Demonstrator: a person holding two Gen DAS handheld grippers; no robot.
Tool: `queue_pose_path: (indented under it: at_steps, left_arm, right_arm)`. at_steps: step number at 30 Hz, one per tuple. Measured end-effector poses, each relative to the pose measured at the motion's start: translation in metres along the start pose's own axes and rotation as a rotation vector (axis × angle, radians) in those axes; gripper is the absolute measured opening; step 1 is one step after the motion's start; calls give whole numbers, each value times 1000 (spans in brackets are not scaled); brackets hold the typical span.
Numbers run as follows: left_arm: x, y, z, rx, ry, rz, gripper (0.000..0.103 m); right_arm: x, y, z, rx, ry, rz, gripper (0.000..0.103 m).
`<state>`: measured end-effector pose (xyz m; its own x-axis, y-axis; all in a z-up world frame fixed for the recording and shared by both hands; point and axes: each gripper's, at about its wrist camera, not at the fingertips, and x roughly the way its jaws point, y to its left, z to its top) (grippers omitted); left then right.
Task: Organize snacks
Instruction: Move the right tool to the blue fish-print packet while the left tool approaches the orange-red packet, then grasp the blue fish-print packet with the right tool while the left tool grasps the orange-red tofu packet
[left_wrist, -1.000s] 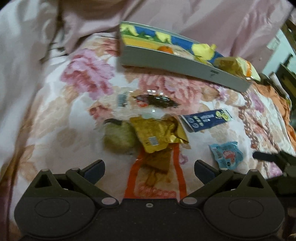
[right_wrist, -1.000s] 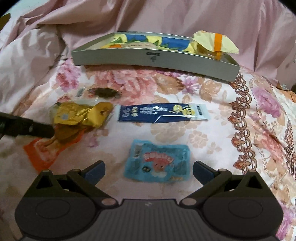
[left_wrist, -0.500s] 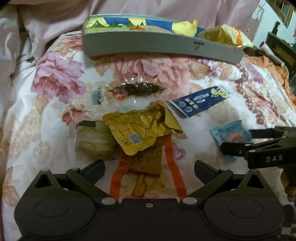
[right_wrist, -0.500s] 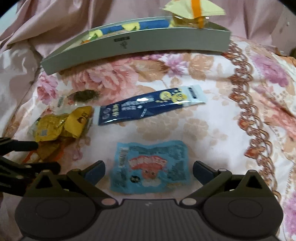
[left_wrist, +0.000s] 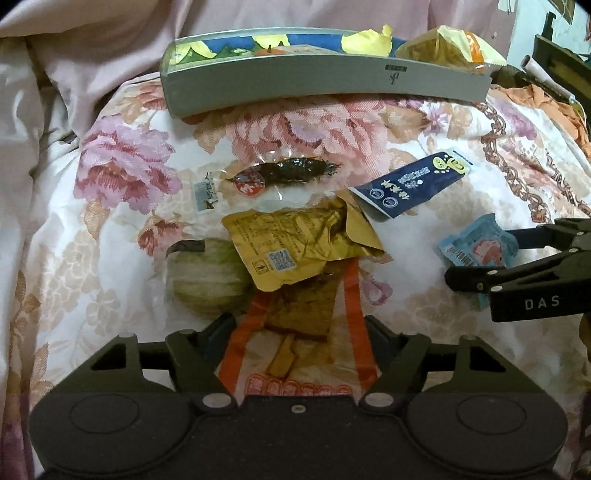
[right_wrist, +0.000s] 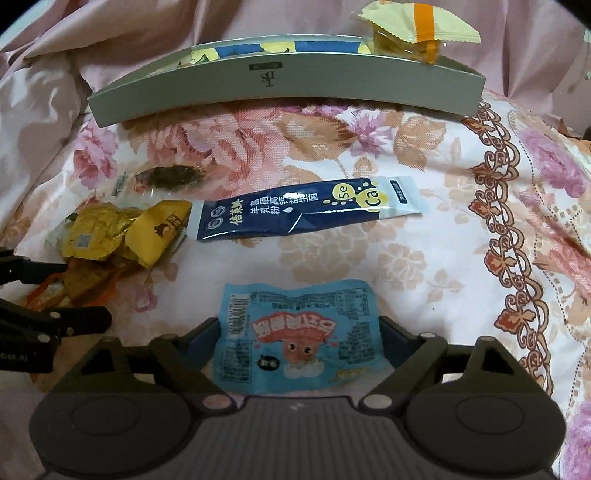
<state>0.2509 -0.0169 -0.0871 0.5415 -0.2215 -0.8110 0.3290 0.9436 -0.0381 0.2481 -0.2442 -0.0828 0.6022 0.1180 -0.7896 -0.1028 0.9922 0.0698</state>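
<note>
Snacks lie loose on the floral bedspread (right_wrist: 424, 258). Right gripper (right_wrist: 297, 334), jaws spread, straddles the light-blue crinkled sachet (right_wrist: 295, 339) at 6 o'clock: pickup step, closing looks next. Left gripper (left_wrist: 297, 332), also spread, brackets the orange-edged clear packet (left_wrist: 295, 332); a gold foil pouch (left_wrist: 295, 247) overlaps it. At 12 o'clock, 1 navy stick sachet (right_wrist: 303, 210), then the grey shallow tray (right_wrist: 288, 88) already holding a yellow wrapped cake (right_wrist: 413, 29).

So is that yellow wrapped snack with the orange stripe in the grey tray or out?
In. The yellow snack rests inside the grey tray, at its right end.
</note>
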Motion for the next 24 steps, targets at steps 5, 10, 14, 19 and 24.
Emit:
queue_pose_path:
  at_steps: [5,10,14,19,24]
  left_arm:
    - [-5,-2,-4,-39,12,-41,75]
    - [-19,-9,-15,-46,35,-74,75]
    - [-22,-12,-19,-34,44,-78,76]
    - [-14,-14,-16,-3,40,-59,83]
    - [-4,-17,-14,44,27,-33,91]
  right_arm:
    - [-6,5,2,-13,53,16,91]
    - [-16,12,2,-85,121,51,91]
    - [-22,18,-2,-155,135,46,91]
    - [-22,21,-1,-186,137,36,91]
    - [-22,21,-2,-188,135,35,92]
